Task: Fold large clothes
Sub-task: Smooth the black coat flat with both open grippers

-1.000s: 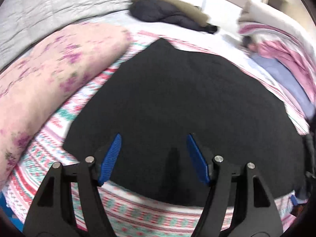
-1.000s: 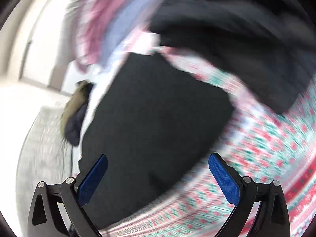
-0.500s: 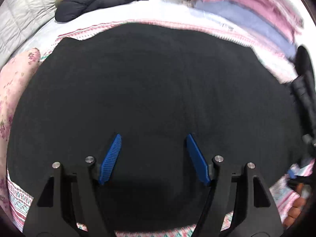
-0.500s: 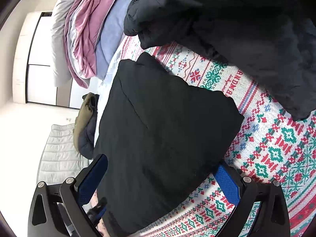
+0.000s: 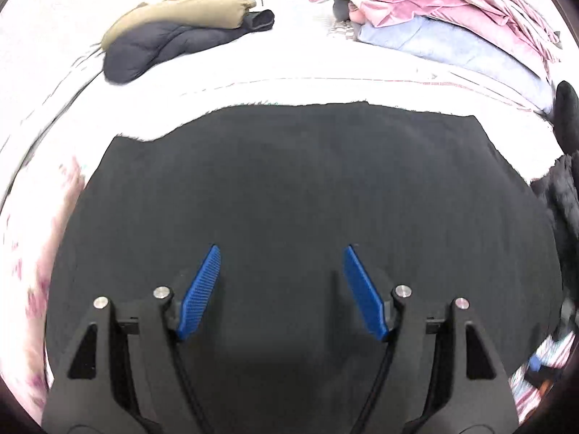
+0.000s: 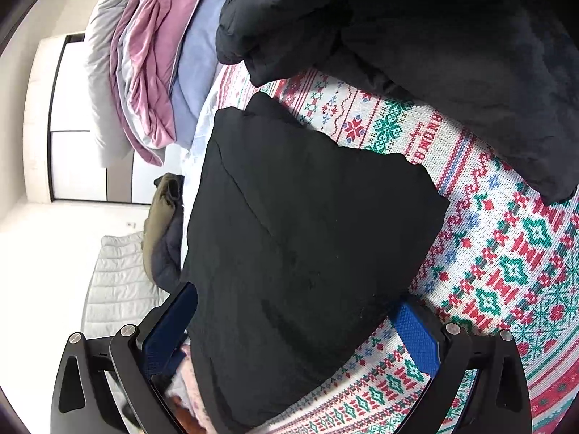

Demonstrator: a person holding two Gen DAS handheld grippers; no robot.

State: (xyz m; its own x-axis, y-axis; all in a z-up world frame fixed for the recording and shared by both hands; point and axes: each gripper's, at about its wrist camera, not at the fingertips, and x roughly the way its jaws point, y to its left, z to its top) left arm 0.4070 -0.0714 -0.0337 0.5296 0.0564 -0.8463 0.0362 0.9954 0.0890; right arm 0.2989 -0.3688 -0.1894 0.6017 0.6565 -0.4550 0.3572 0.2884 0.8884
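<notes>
Black garment [image 5: 307, 199] fills the lower part of the left wrist view, lying flat as a folded slab. The left gripper [image 5: 282, 282] hovers over its middle with jaws spread wide and nothing between the blue pads; it holds nothing. Beyond the far edge lie a tan and dark jacket bundle [image 5: 173, 32] and a pile of pink and blue bedding [image 5: 452, 25]. The risk here, as I judge it, is a bite taken in the middle of the cloth: pads closing there would likely catch only the top layer and pull the fold apart.

In the right wrist view the same garment [image 6: 307, 235] lies on the patterned blanket [image 6: 506, 271], and a dark padded coat [image 6: 434, 54] lies close to its far corner. The right gripper [image 6: 296, 322] has its jaws wide, straddling the near end of the garment; whether the pads press the cloth I cannot tell. If it lifts from this one end, the stacked layers could slide and splay. A careless sweep could also drag the coat or ruck the blanket under the fold.
</notes>
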